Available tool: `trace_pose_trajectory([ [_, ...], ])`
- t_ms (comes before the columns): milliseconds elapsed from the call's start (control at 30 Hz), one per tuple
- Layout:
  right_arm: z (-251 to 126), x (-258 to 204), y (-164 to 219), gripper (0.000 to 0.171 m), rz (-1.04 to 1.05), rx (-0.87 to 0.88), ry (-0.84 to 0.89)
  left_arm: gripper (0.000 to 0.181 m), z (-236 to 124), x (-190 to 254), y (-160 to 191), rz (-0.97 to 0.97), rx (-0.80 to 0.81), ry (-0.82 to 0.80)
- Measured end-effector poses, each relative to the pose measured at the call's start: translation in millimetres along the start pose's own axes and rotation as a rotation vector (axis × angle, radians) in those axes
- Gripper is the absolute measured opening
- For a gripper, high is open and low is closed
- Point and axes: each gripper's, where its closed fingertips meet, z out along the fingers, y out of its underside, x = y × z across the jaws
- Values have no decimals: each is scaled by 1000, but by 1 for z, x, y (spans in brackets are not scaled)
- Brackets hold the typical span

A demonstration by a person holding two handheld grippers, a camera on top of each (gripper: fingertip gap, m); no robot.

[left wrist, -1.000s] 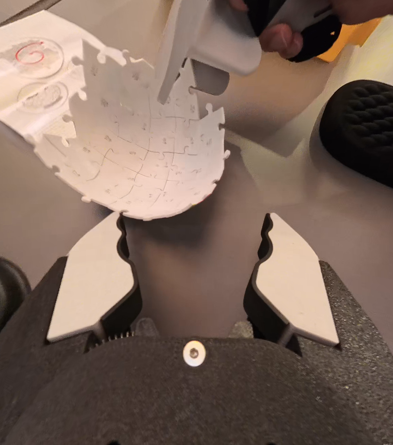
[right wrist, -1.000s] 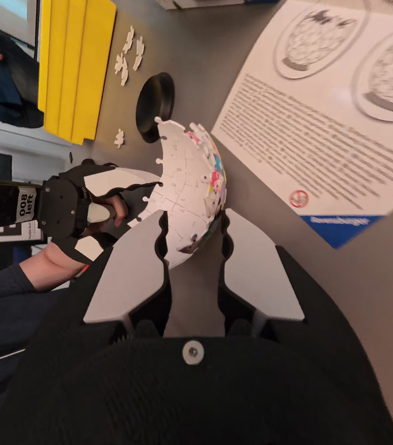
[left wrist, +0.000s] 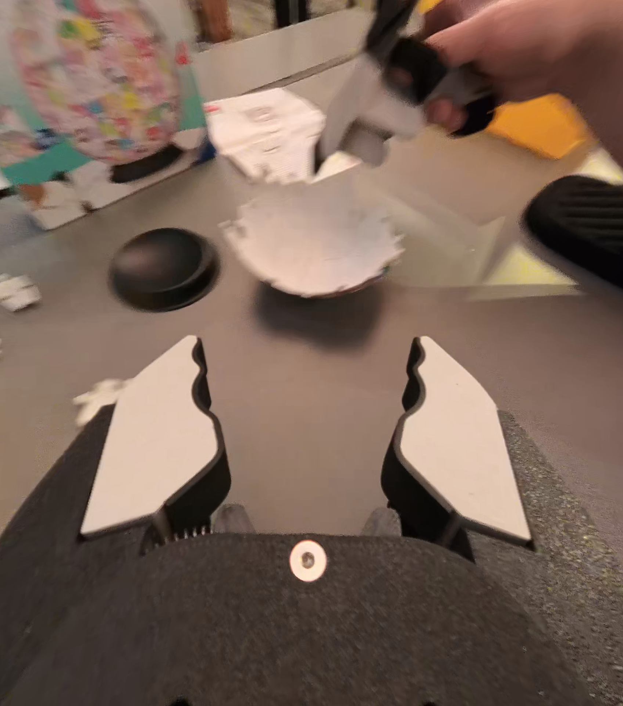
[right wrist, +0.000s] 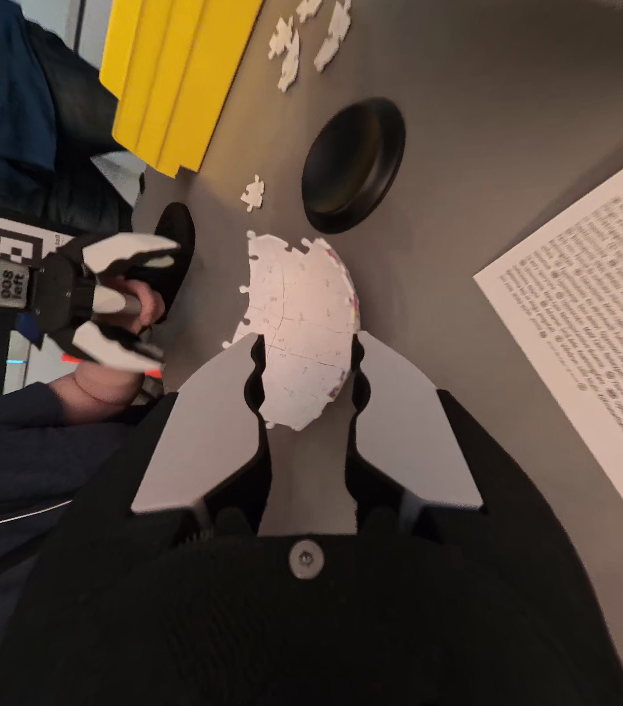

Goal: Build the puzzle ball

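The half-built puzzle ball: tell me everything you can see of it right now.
The half-built puzzle ball is a bowl-shaped shell of interlocked curved pieces, plain white inside, colourfully printed outside, with a ragged knobbed rim. It rests on the grey table, and the right gripper straddles its edge. The black stand lies apart from it.

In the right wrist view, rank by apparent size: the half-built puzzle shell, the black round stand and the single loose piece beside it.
1. Half-built puzzle shell, though nearer the camera.
2. Black round stand.
3. Single loose piece.
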Motion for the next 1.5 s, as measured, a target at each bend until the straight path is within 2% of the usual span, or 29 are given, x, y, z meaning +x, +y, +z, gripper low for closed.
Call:
trace_pose_trajectory([
  [100, -20, -2, -13, 44, -62, 78, 42, 99, -11, -64, 23, -10, -100, -145],
  [200, -35, -9, -23, 44, -150, 155, 74, 94, -8, -100, 42, -90, -192, -104],
  [267, -40, -15, -23, 44, -183, 182, 76, 95, -3, -114, 53, -53, -259, -120],
  [433, -40, -25, -12, 44, -198, 173, 49, 76, 17, -120, 63, 88, -342, -103],
  [567, -38, -26, -2, 44, -206, 143, 72, 73, 25, -120, 64, -36, -359, -28],
  [733, -34, -27, 10, 44, -216, 100, 84, 46, 25, -133, 63, -56, -355, -112],
  [833, -33, -30, 13, 44, -228, 93, 87, 39, 25, -129, 63, -45, -357, -104],
  [900, -32, -33, 14, 44, -235, 93, 85, 25, 23, -126, 64, -18, -364, -98],
  [1100, -32, -40, 14, 44, -244, 107, 65, 21, 13, -125, 67, 29, -378, -93],
  [1167, -31, -43, 15, 44, -251, 110, 61, 0, 6, -124, 66, 117, -392, -100],
  [1233, -31, -48, 15, 44, -267, 114, 57, 0, -1, -123, 64, 220, -411, -120],
  [1300, -29, -52, 16, 44, -279, 111, 56, 8, -6, -121, 67, 261, -450, -127],
  [1400, -24, -58, 18, 44, -292, 97, 42, 24, -4, -110, 66, 200, -426, -65],
  [1467, -20, -61, 19, 44, -303, 85, 38, 44, 0, -104, 63, 170, -407, -29],
  [1500, -18, -62, 20, 44, -307, 78, 38, 48, 1, -102, 61, 163, -404, -16],
])
